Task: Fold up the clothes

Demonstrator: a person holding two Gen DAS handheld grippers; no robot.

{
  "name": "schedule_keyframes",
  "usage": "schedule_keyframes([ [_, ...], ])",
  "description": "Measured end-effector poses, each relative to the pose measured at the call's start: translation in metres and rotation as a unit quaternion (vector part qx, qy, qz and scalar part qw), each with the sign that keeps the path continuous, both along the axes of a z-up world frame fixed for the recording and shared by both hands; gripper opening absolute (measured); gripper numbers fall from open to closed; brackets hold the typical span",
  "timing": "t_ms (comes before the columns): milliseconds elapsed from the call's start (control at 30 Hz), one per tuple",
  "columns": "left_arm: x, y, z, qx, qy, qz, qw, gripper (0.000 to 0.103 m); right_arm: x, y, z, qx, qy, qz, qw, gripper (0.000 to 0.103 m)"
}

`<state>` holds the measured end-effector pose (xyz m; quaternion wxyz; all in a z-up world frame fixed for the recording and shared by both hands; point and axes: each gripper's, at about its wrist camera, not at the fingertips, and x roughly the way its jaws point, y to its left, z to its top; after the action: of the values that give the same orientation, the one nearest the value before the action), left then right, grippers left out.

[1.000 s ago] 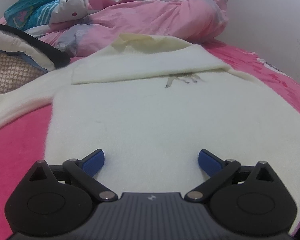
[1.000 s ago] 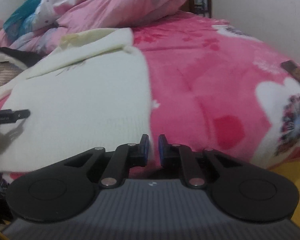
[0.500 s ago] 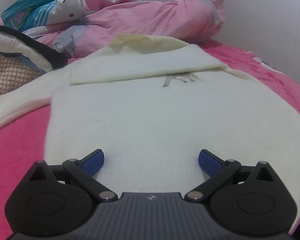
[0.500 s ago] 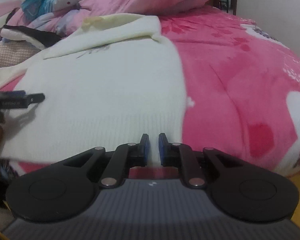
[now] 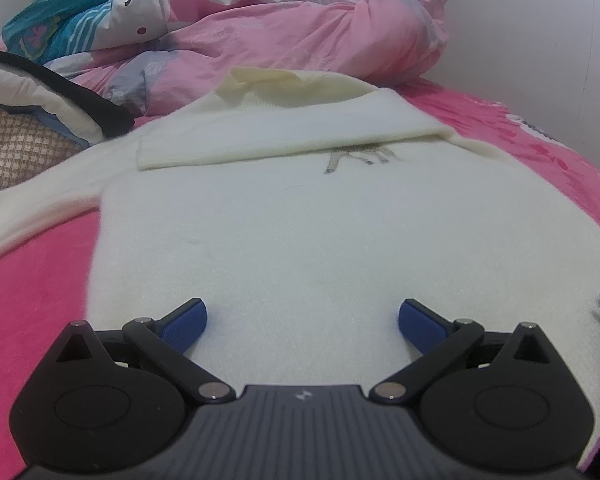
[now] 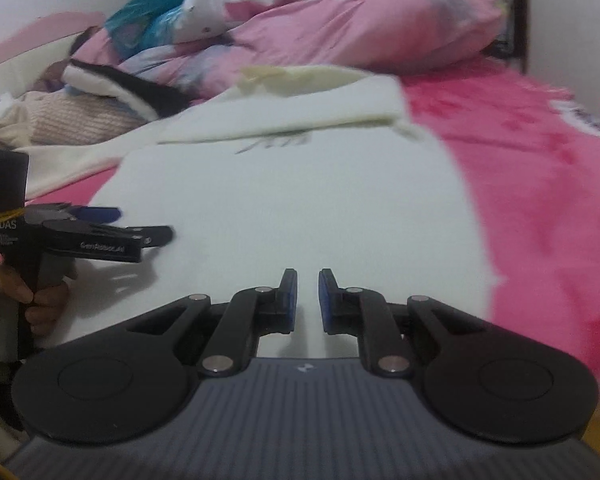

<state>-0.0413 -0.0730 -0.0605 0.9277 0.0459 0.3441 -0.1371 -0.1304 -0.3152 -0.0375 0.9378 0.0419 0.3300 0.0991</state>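
Left tongs (image 5: 302, 322) spread wide, right tongs (image 6: 308, 296) nearly pressed together, both empty — one sweater (image 5: 300, 232) lies flat on the bed (image 5: 28, 280) just ahead of both. One sleeve (image 5: 260, 140) is folded across; the other trails left. Risk: pinching only the top layer at the hem drags the sweater crooked — one quilt (image 5: 280, 28) beyond.
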Motion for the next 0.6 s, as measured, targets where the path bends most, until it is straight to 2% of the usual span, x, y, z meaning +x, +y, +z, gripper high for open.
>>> schedule_keyframes([
  [100,0.0,0.001,-0.001,0.001,0.001,0.0,1.0,0.103,0.002,0.008,-0.016,-0.008,0.013,0.003,1.0,0.011],
  [300,0.001,0.0,-0.002,0.003,0.002,0.001,1.0,0.103,-0.023,0.001,-0.013,0.014,0.028,0.002,1.0,0.011],
  [467,0.0,-0.004,0.0,0.01,-0.001,0.004,0.9999,0.103,-0.027,-0.005,-0.003,0.067,0.012,-0.004,0.998,0.013],
  [600,-0.006,-0.004,0.009,0.014,-0.016,0.012,0.9997,0.103,-0.007,0.003,0.005,0.062,-0.022,0.002,0.998,0.013],
])
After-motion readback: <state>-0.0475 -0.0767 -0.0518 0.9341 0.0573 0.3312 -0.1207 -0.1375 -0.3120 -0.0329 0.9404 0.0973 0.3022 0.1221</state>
